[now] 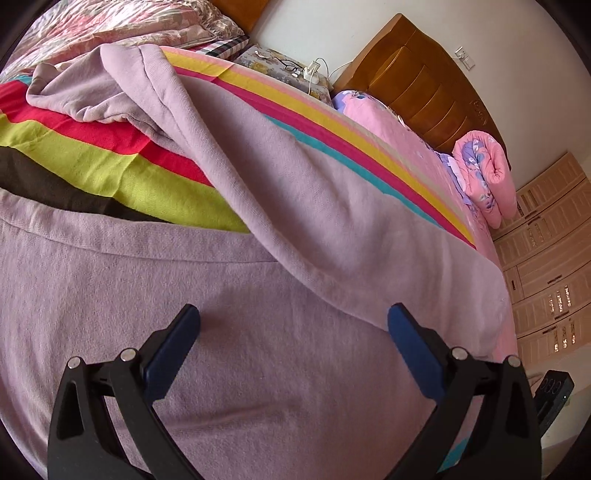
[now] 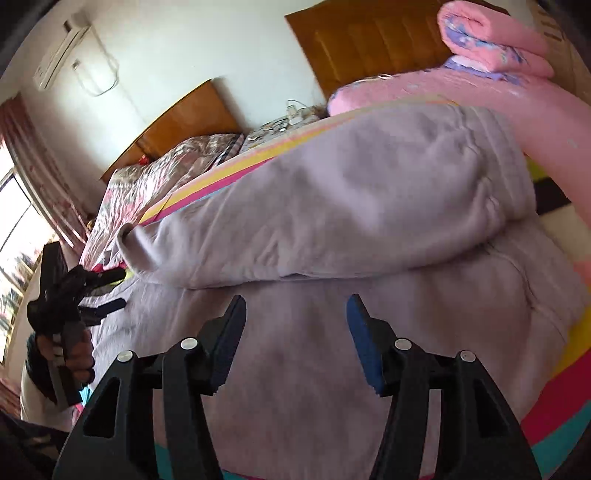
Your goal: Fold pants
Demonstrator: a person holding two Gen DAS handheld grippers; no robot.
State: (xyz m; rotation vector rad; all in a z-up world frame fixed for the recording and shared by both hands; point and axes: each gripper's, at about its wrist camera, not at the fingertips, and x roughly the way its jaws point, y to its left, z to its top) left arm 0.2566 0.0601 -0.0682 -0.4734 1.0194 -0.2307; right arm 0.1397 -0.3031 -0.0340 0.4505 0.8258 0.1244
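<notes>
Lilac knit pants (image 1: 258, 258) lie spread on a striped bedcover (image 1: 110, 155). One leg lies folded diagonally over the other. My left gripper (image 1: 293, 317) is open and empty, just above the near leg. In the right wrist view the pants (image 2: 332, 206) lie with one leg bunched over the other, waistband at the right. My right gripper (image 2: 295, 310) is open and empty over the lower fabric. The left gripper (image 2: 110, 291) shows at the far left of that view, open beside the pants' leg end.
A rolled pink quilt (image 1: 487, 177) lies on the pink bed at the right. A floral quilt (image 1: 129, 22) lies at the back. A bedside stand with cables (image 1: 295, 70) sits between two wooden headboards (image 1: 413, 85). Pale drawers (image 1: 550, 258) stand at the right.
</notes>
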